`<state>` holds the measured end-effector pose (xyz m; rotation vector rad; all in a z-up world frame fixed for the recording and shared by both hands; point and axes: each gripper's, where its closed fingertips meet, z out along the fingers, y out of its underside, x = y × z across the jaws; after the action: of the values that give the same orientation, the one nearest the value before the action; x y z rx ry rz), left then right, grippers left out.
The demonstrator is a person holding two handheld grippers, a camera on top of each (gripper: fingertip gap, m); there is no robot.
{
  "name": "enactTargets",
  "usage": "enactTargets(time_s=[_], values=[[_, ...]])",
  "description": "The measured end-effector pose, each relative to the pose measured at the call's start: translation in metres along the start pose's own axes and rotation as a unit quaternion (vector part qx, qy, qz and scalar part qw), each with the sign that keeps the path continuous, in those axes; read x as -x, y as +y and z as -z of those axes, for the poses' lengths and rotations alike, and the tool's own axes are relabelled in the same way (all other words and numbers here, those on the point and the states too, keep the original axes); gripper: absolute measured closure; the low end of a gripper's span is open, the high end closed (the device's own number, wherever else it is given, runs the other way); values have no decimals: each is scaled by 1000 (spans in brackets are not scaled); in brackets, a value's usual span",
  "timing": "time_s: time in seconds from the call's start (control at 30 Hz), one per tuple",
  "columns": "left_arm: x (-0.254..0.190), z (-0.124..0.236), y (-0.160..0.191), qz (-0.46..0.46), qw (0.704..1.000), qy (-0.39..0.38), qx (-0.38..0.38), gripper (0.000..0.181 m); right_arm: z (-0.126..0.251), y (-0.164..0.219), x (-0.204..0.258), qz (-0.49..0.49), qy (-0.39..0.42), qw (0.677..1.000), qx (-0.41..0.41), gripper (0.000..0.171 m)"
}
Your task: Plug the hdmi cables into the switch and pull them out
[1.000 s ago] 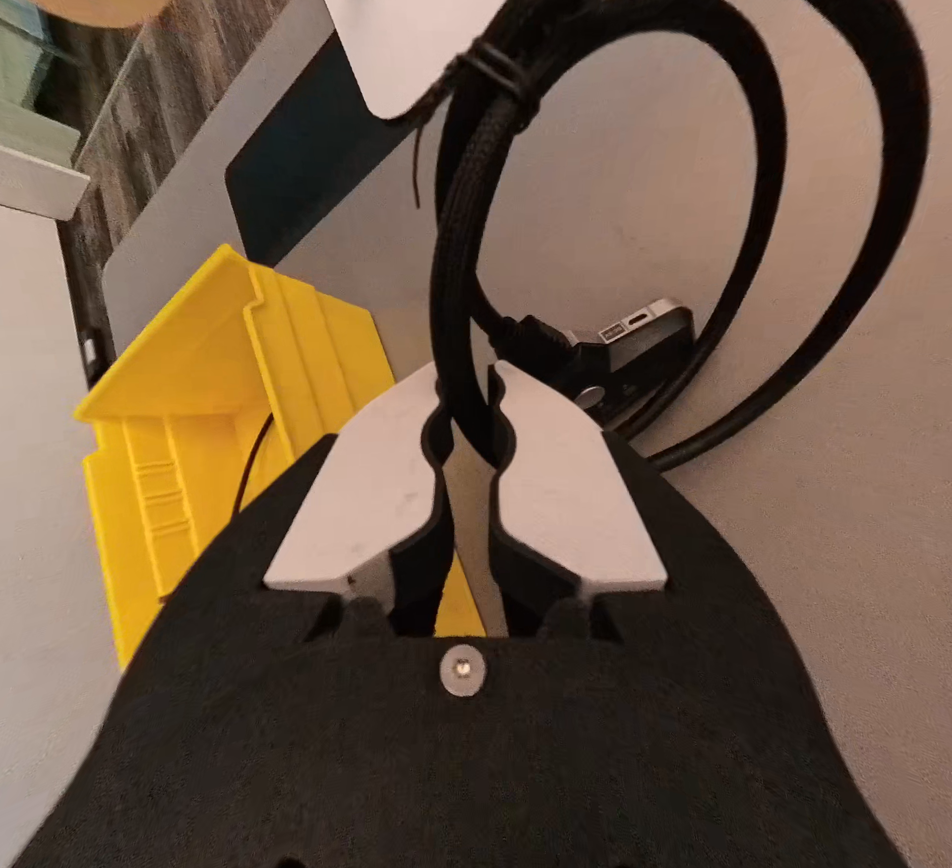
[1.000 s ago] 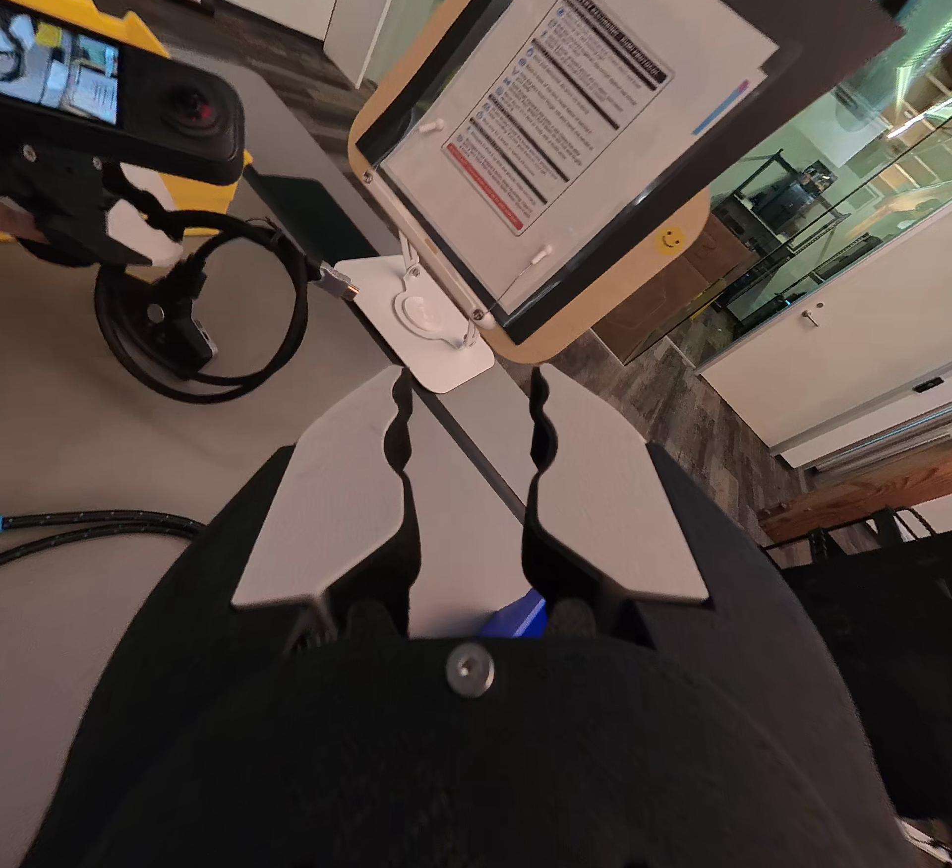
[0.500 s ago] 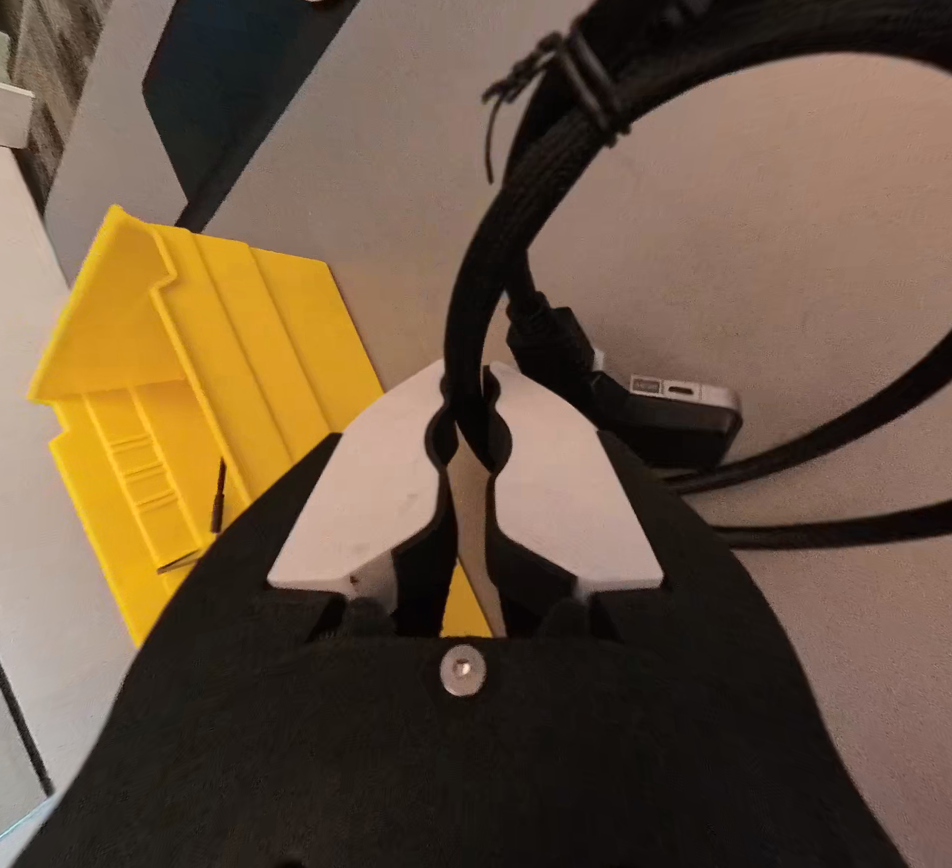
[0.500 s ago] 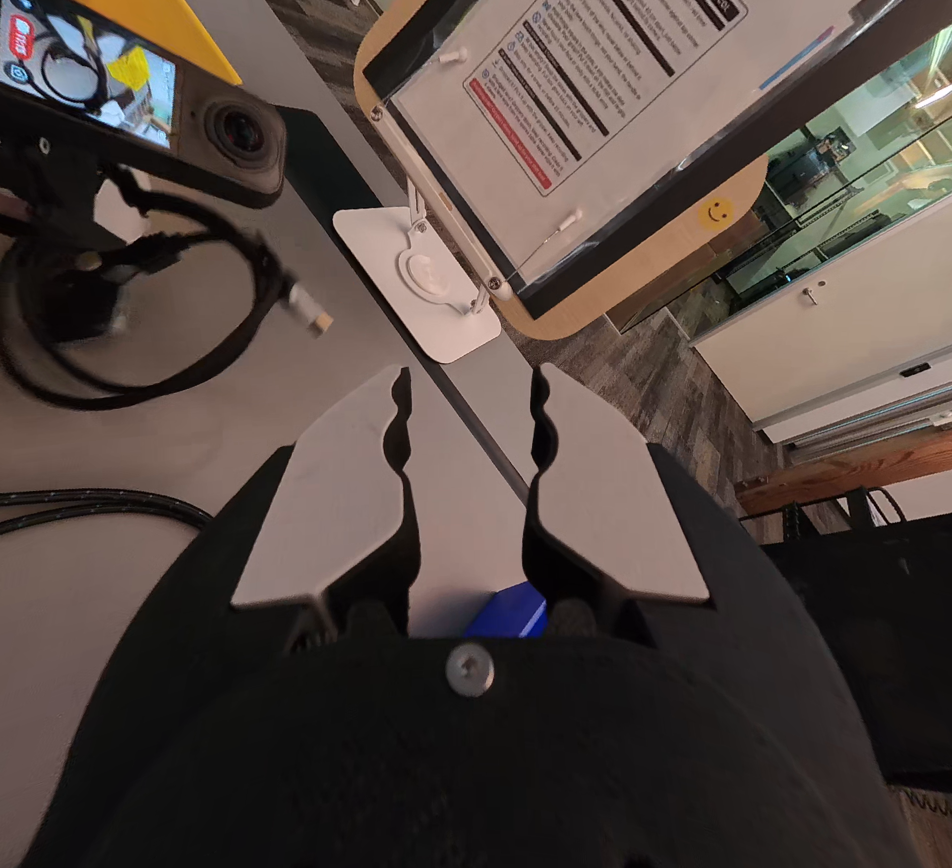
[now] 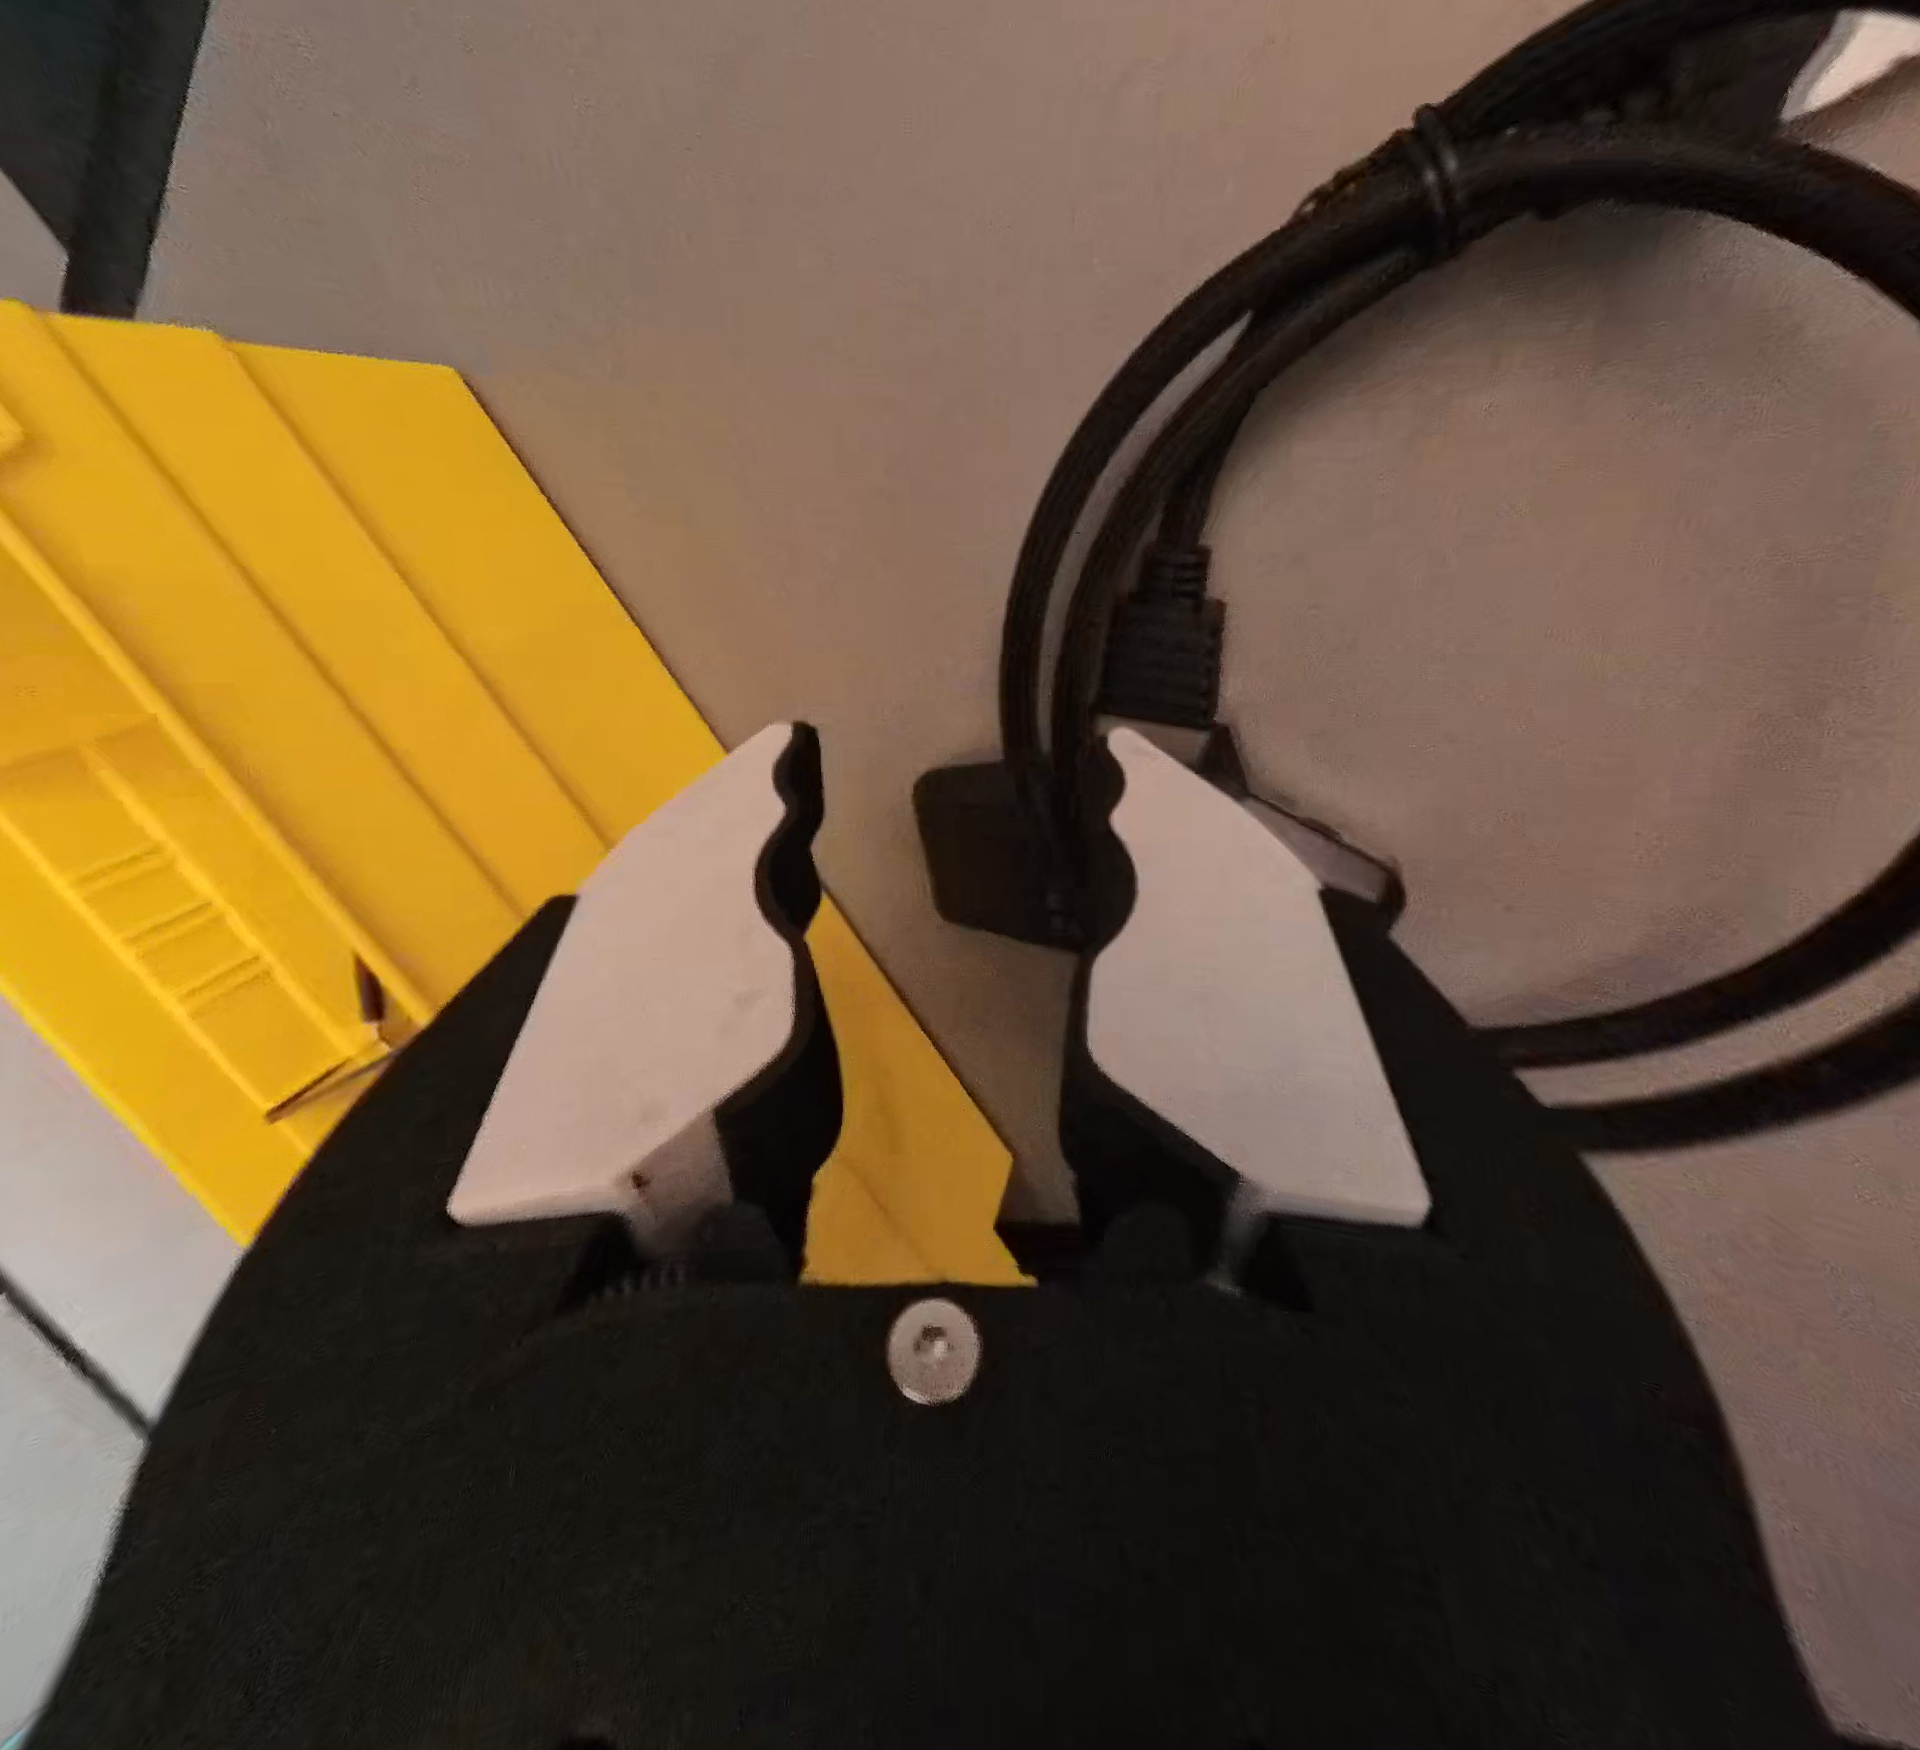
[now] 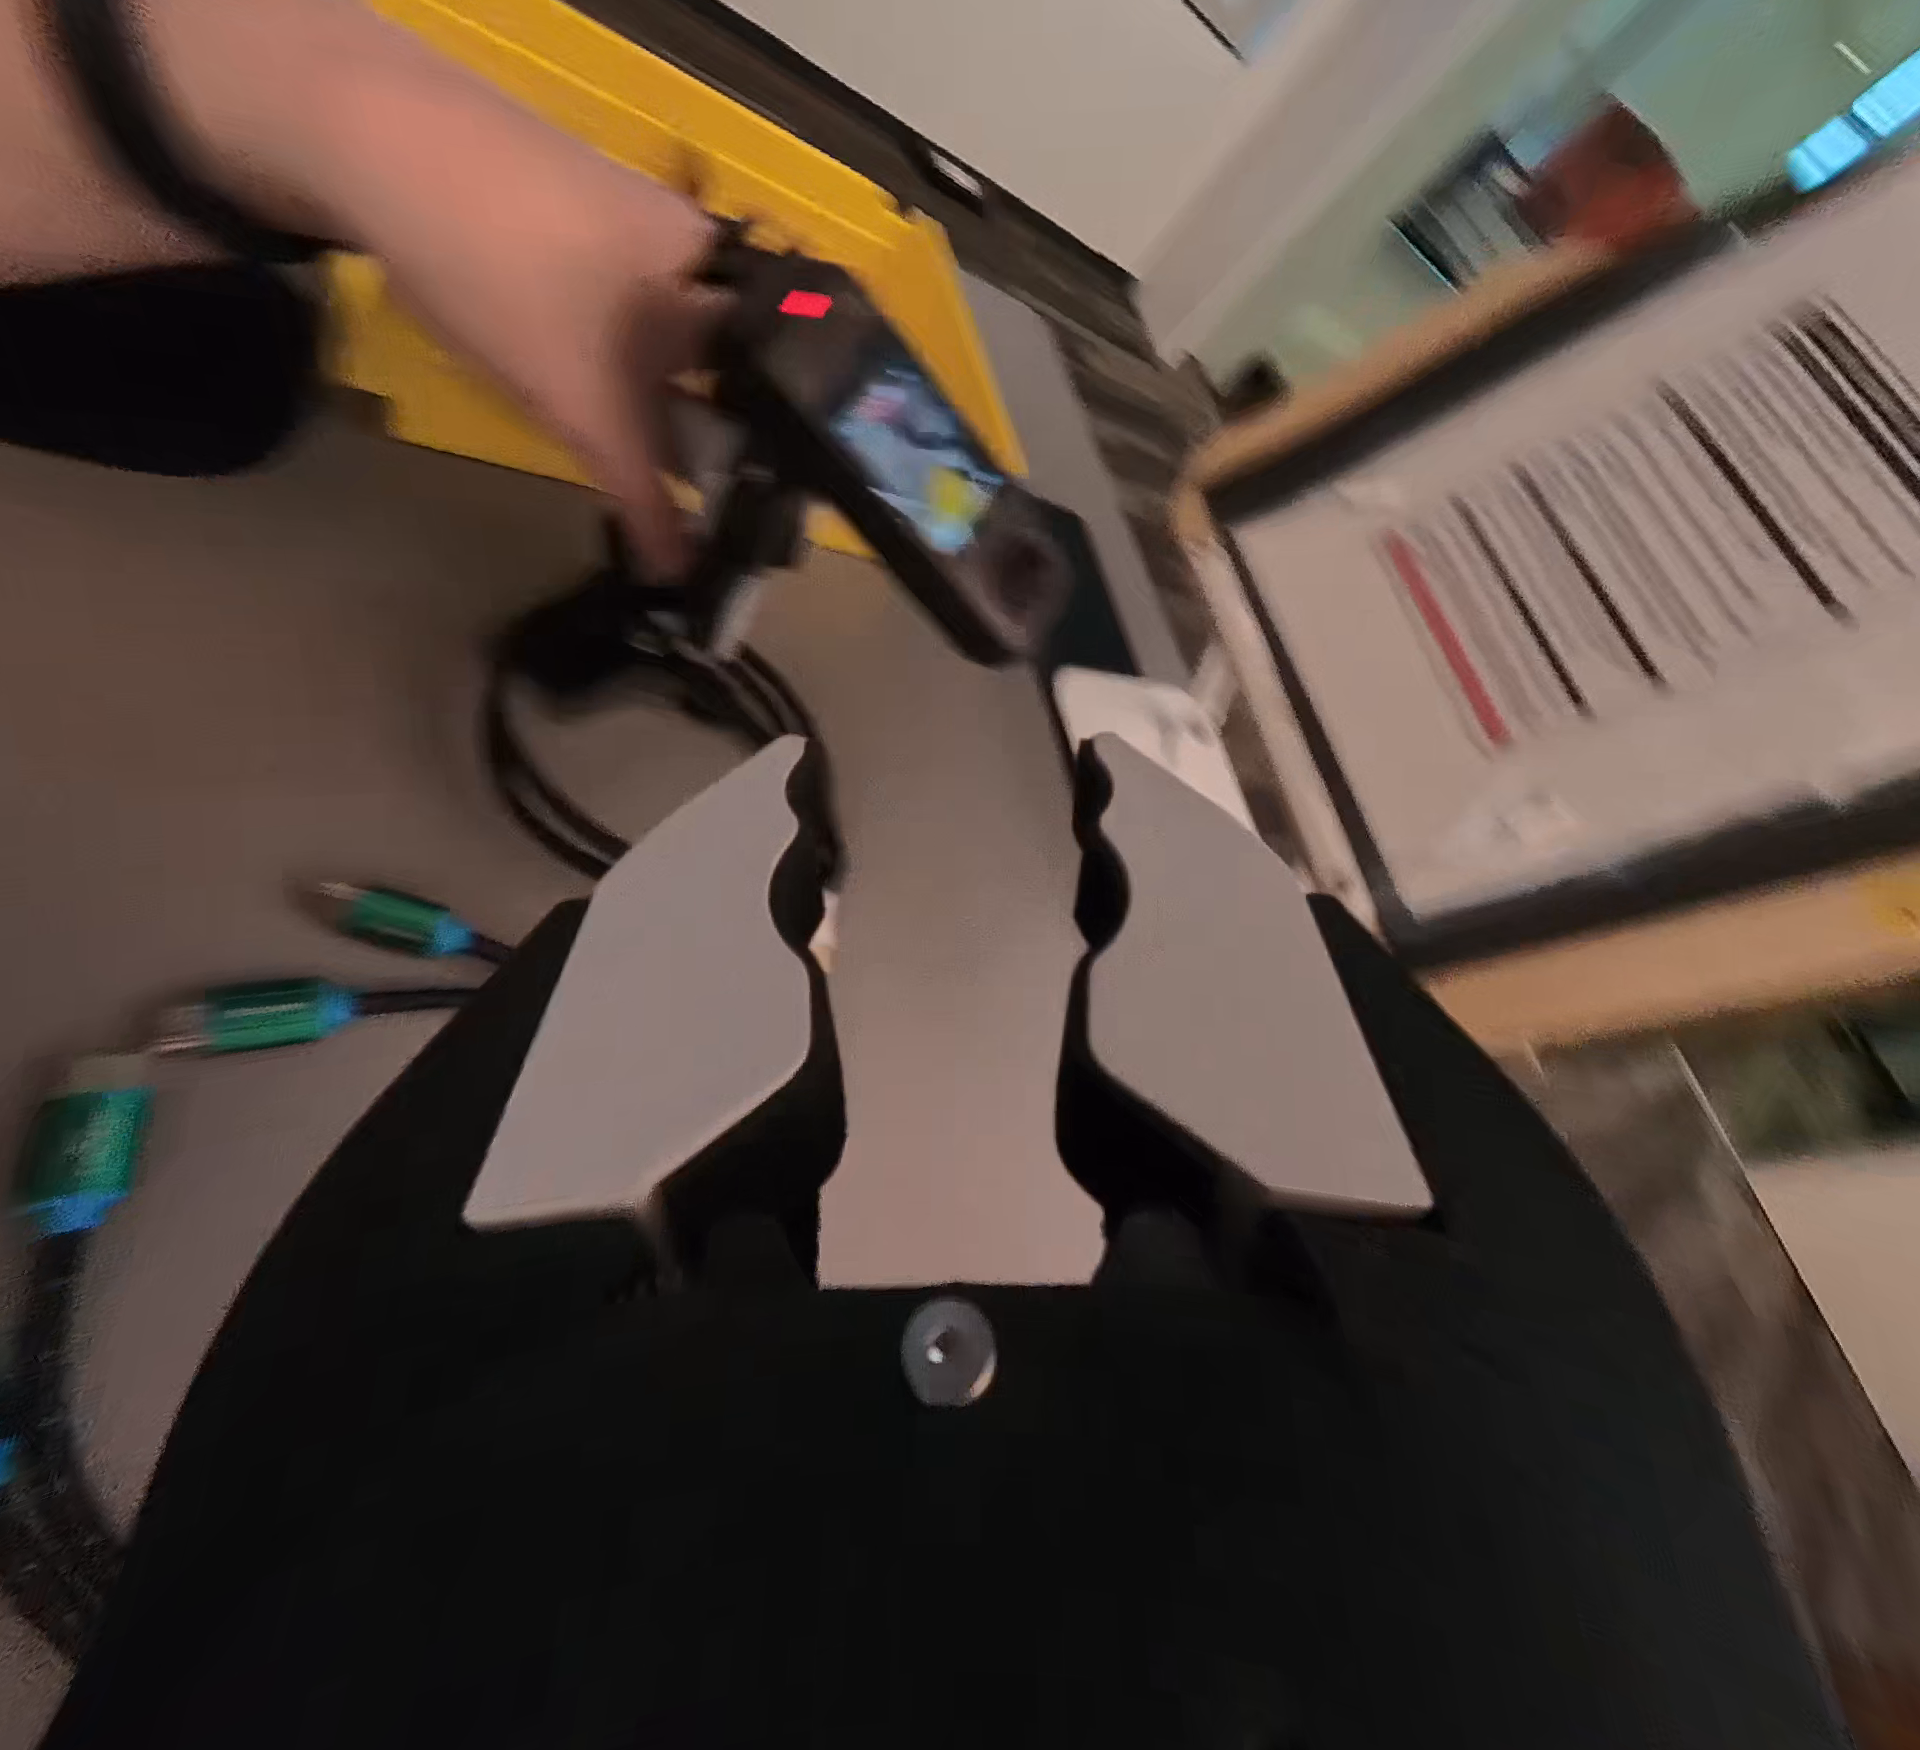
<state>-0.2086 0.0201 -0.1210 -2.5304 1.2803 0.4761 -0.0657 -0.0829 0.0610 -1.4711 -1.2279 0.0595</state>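
My left gripper [image 5: 961, 765] is open and empty, low over the grey table. Just past its tips lies the black switch [image 5: 971, 853], partly hidden by the right finger [image 5: 1195, 921]. A coiled black cable [image 5: 1132, 453], bound with a tie [image 5: 1439, 162], loops from a plug [image 5: 1169, 661] at the switch. My right gripper [image 6: 940, 755] is open and empty. In its blurred view the same coil [image 6: 540, 765] lies under a hand [image 6: 468, 246] that holds the left gripper. Three HDMI plugs with green and blue shells [image 6: 405, 921] [image 6: 270, 1014] [image 6: 83, 1150] lie on the table at the left.
A yellow bin [image 5: 260, 661] stands left of the switch and shows behind the hand in the right wrist view [image 6: 727, 142]. A framed sign board [image 6: 1558, 661] on a white stand base [image 6: 1153, 713] stands at the table's right edge.
My left gripper has opened and let go of the black cable; the coil and switch now lie on the table. The right wrist view has swung left, bringing the HDMI plugs into view.
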Motion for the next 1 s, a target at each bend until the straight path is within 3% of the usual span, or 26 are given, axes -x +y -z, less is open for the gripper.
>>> enactTargets(time_s=[0.1,0.2,0.3,0.37,0.47,0.63,0.7,0.83,1.0], values=[[4,26,0,13,998,39,-49,132,-16,-24,53,41,-108,992,-42,125],[29,61,3,53,990,47,-121,132,-42,-25,101,65,-190,979,-28,125],[68,100,13,118,971,44,-205,129,-86,3,137,63,-226,970,71,127],[91,121,25,167,952,48,-252,131,-114,28,151,44,-222,961,159,138],[110,139,43,205,935,52,-286,133,-138,52,170,-6,-234,942,240,134],[118,145,56,205,930,53,-299,131,-151,78,163,15,-182,932,314,137],[119,147,56,203,929,55,-305,131,-148,83,177,19,-234,918,319,160],[119,151,60,199,928,52,-310,129,-146,89,170,93,-265,915,290,159],[120,157,64,195,925,53,-322,129,-137,119,137,231,-301,882,281,160]])
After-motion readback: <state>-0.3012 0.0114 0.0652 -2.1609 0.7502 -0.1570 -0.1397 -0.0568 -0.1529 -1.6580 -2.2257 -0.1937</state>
